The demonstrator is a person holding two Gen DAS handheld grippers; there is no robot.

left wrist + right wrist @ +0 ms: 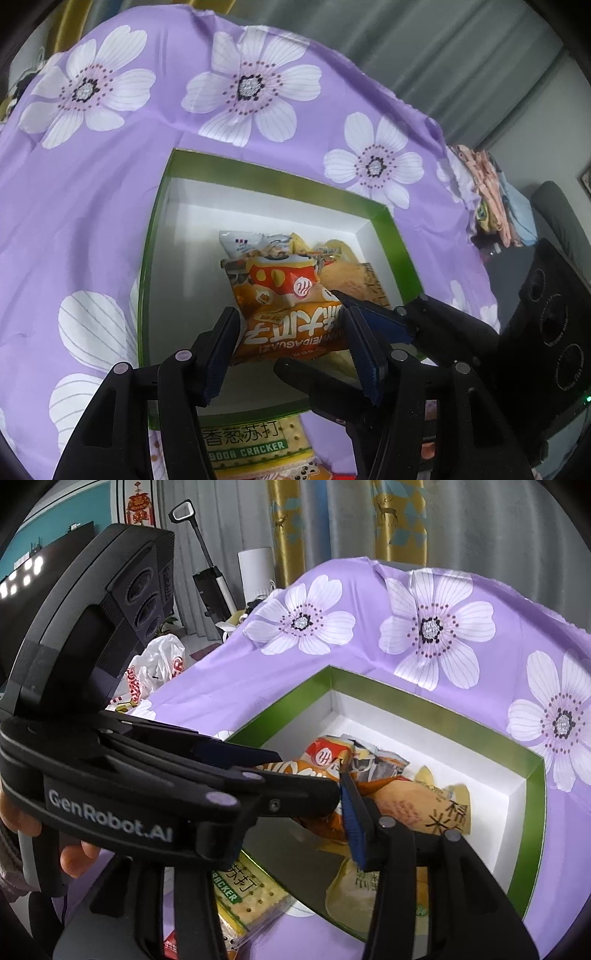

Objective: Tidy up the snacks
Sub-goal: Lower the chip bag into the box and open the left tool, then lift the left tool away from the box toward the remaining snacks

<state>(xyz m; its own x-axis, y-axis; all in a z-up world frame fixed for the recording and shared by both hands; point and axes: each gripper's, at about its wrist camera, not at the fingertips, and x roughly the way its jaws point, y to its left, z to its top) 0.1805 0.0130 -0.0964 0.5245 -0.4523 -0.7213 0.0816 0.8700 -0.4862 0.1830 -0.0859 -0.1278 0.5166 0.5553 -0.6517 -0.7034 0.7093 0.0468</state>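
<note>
A green-rimmed white box lies on a purple flowered cloth. My left gripper is shut on an orange sunflower-seed snack bag and holds it over the box. The bag also shows in the right wrist view. Under it lie other snack packets: a tan one and a white one. My right gripper hangs over the box's near right corner, beside the left gripper; its right finger shows, its left finger is hidden behind the left gripper. It also shows in the left wrist view.
A green soda cracker pack lies on the cloth just in front of the box. The purple cloth covers the table. A white plastic bag and a vacuum stand beyond the table's left edge.
</note>
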